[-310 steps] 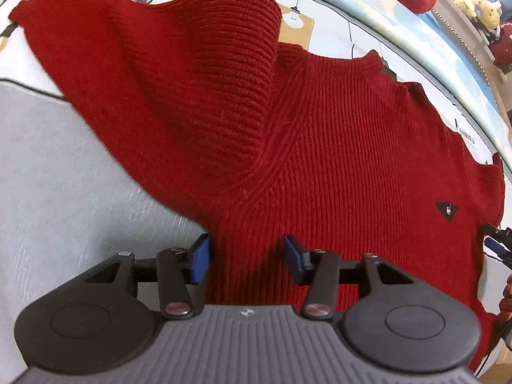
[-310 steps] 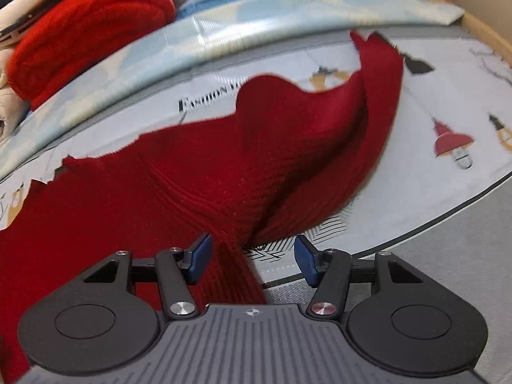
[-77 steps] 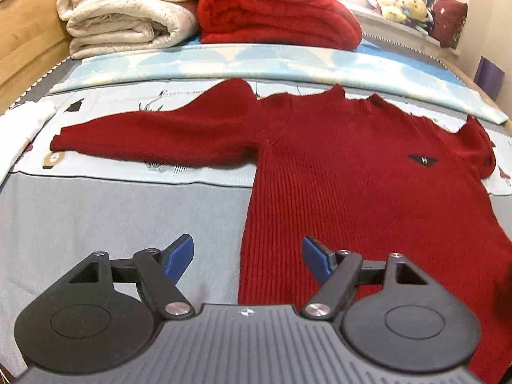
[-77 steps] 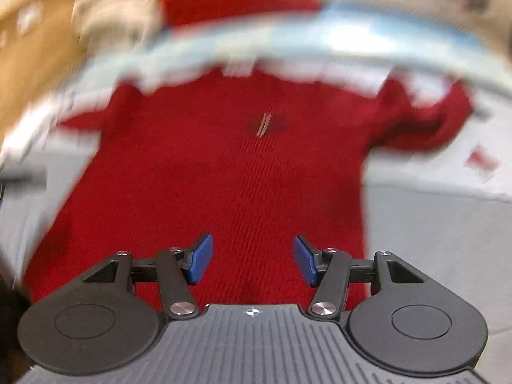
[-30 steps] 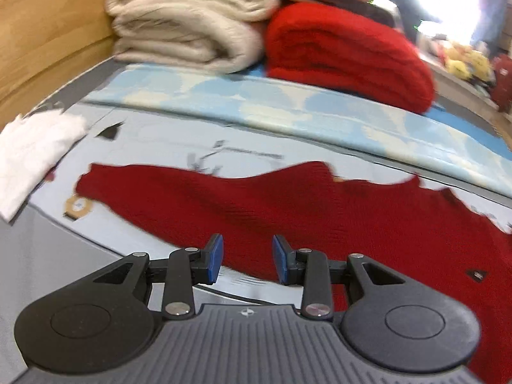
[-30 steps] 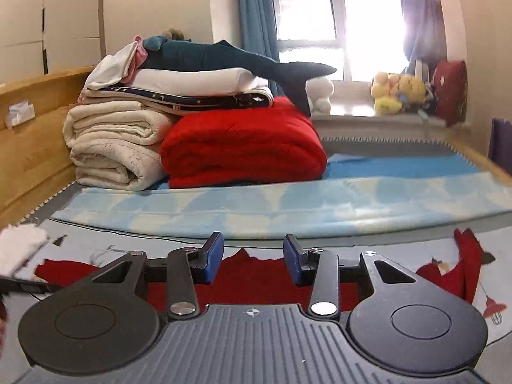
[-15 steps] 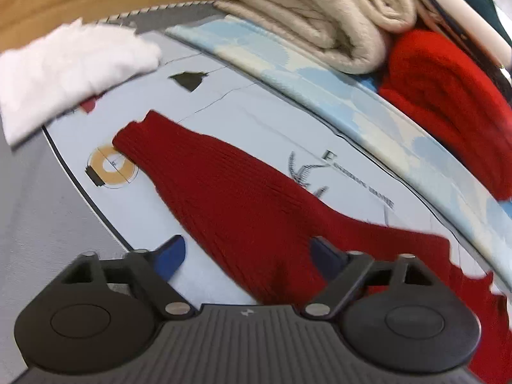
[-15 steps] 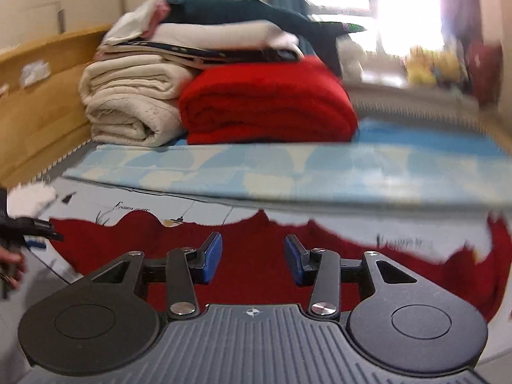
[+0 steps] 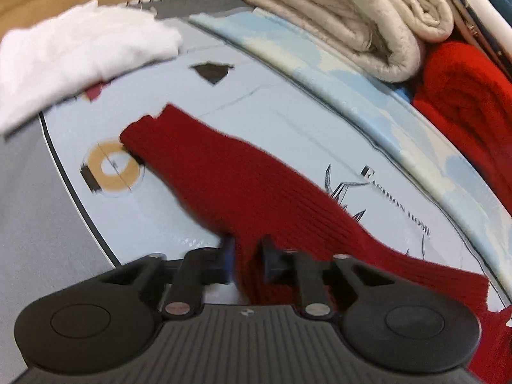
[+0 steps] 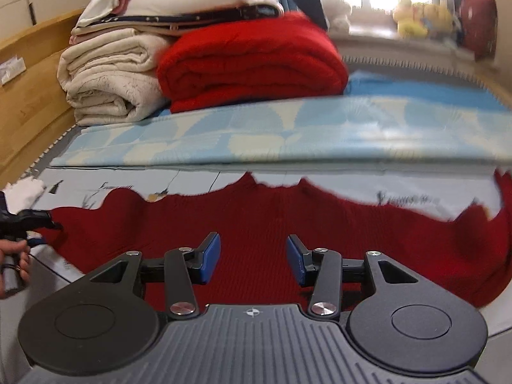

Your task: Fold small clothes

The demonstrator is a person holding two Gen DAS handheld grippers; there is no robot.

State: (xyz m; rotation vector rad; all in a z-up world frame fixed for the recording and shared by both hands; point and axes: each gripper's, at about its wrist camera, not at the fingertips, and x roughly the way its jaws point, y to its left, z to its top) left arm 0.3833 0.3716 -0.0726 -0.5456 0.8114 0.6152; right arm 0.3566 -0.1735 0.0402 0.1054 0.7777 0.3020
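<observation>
A red knit sweater lies spread flat on the printed sheet of a bed. In the left wrist view its sleeve [image 9: 224, 176] runs from the cuff at the upper left down to my left gripper [image 9: 247, 256]. That gripper's jaws are closing, and a fold of the sleeve is pinched between the blue pads. In the right wrist view the sweater's body [image 10: 256, 217] stretches across the middle. My right gripper [image 10: 252, 260] hovers open over it with nothing between its fingers. The left gripper [image 10: 35, 219] shows at the left edge, on the sleeve.
A crumpled white cloth [image 9: 73, 51] lies beyond the cuff. Folded cream blankets [image 9: 352, 22] and a folded red blanket [image 9: 464, 96] are stacked at the head of the bed, behind a pale blue cloth strip [image 10: 288, 134]. A wooden bed frame [image 10: 25, 80] borders the left side.
The left gripper dropped onto the sleeve, opened wide, then closed on the knit. The right gripper tilted down towards the sweater's body, still open.
</observation>
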